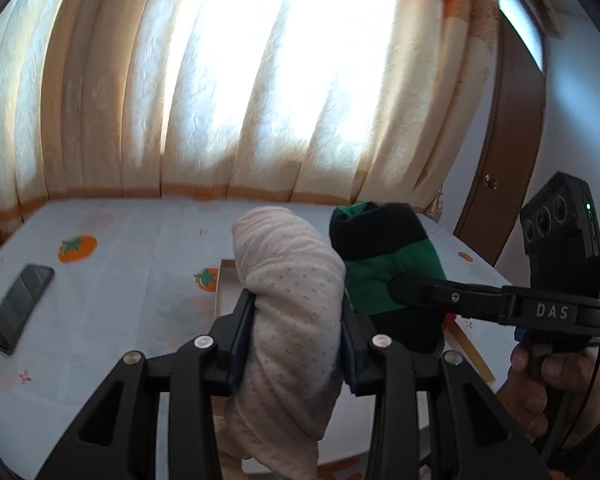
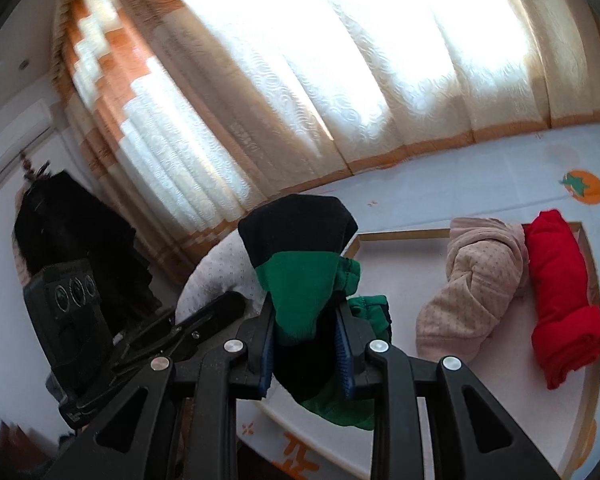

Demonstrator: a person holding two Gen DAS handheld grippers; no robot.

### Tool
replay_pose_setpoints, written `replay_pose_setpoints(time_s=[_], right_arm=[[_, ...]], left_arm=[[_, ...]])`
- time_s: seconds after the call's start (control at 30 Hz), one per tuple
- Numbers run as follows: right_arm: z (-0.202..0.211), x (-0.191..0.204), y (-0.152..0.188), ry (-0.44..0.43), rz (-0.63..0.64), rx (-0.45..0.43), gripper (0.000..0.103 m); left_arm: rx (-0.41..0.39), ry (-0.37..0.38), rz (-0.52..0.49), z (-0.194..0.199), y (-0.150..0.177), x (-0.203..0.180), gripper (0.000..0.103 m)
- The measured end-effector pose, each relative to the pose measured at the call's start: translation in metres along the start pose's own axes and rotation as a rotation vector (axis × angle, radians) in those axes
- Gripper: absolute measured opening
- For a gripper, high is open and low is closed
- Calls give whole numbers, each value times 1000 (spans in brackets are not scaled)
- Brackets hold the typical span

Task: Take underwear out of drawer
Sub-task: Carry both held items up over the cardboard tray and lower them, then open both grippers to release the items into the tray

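Left claw (image 1: 296,344) clamped on a rolled pale dotted garment (image 1: 292,300) and right claw (image 2: 306,346) clamped on a green-and-black garment (image 2: 300,268), both raised above the drawer (image 2: 404,235), which holds beige (image 2: 472,288) and red (image 2: 560,292) rolls.

blk grippers (image 1: 296,340), silver screws, DAS mark

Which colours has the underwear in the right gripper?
Green and black bands on the underwear, shown best in the right wrist view.
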State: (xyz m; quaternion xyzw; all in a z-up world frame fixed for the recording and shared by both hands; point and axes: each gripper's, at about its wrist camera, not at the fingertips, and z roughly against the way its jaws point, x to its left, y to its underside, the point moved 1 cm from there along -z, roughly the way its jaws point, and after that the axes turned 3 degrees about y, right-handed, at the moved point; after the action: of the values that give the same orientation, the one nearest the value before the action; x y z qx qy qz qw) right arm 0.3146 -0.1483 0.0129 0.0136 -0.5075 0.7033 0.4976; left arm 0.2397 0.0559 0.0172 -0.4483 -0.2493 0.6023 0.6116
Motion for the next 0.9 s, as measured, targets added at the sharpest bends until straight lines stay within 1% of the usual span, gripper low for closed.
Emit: replay_pose_setpoints(time_s=[0.07, 0.23, 0.43, 0.57, 0.73, 0.9], right_arm=[[-9, -7, -6, 6, -40, 9, 28], [-31, -23, -18, 29, -116, 32, 28], [-51, -37, -25, 58, -160, 57, 28], [-66, -49, -28, 95, -179, 85, 28], [-77, -60, -28, 133, -181, 89, 28], [-88, -74, -25, 146, -214, 108, 29]], left_arm=[[30, 11, 42, -13, -2, 8, 37], [65, 9, 63, -37, -7, 15, 37], [109, 7, 64, -64, -14, 22, 37], [151, 9, 102, -80, -13, 32, 37], [179, 10, 143, -94, -9, 40, 37], [208, 0, 137, -106, -5, 37, 37]])
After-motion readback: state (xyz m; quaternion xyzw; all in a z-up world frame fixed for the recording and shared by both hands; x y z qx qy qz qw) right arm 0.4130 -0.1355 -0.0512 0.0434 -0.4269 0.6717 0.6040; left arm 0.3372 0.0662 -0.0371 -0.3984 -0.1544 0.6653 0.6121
